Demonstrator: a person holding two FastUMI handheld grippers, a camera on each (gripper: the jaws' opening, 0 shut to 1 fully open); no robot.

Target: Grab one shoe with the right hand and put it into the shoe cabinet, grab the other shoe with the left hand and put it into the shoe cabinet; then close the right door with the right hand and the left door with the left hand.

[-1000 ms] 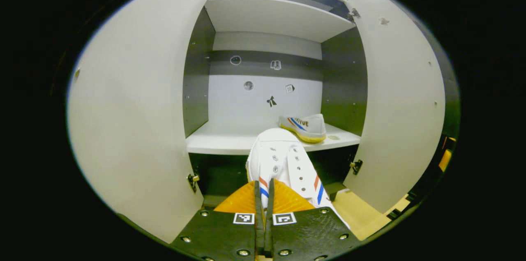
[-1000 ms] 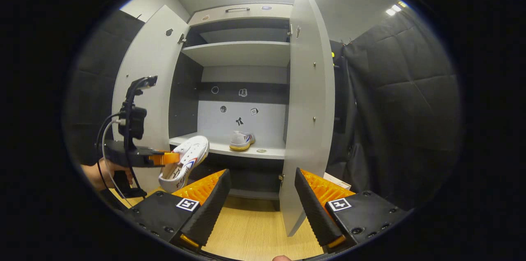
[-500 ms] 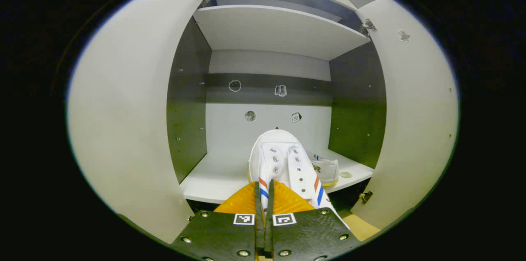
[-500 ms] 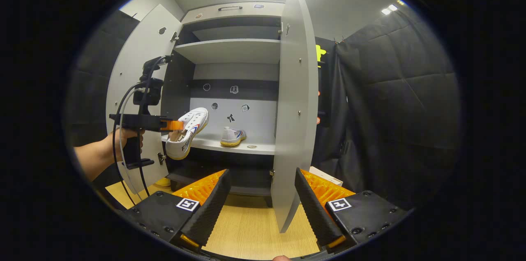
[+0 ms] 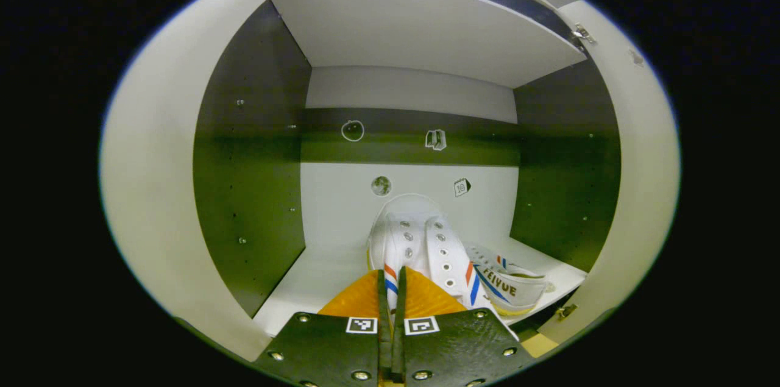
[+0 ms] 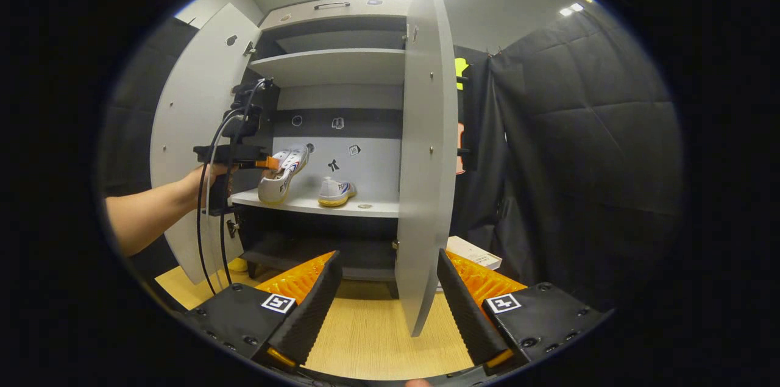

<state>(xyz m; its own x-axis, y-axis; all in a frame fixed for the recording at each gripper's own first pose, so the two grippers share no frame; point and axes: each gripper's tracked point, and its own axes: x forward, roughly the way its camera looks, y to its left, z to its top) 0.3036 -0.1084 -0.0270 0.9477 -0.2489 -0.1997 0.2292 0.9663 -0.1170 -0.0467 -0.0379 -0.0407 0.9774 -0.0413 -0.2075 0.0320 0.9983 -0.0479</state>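
The left gripper (image 5: 390,289) was seen closed on a white shoe (image 5: 420,241), its two fingers pressed together on the shoe's rear edge, with the toe pointing away into the shoe cabinet (image 5: 250,149). In the right gripper view the same shoe (image 6: 281,172) was held out by the left gripper (image 6: 262,163) at the cabinet's left side, its heel low and just over the front edge of the middle shelf (image 6: 365,209) — whether the sole touched the shelf could not be told. A bare forearm (image 6: 152,210) and hand (image 6: 210,177) were seen behind that gripper, with black cables hanging from it.

The second shoe (image 6: 335,192) was stood on the same shelf, to the right of the held one and apart from it; in the left gripper view it (image 5: 509,286) lay just beside the held shoe, near the shelf's front right corner.

The right gripper (image 6: 385,305) was held wide open and empty, well back from the cabinet over the wooden floor (image 6: 378,350). Both doors were open — the right door (image 6: 426,155) was seen nearly edge-on between the open fingers, and the left door (image 6: 189,125) was swung out behind the forearm.
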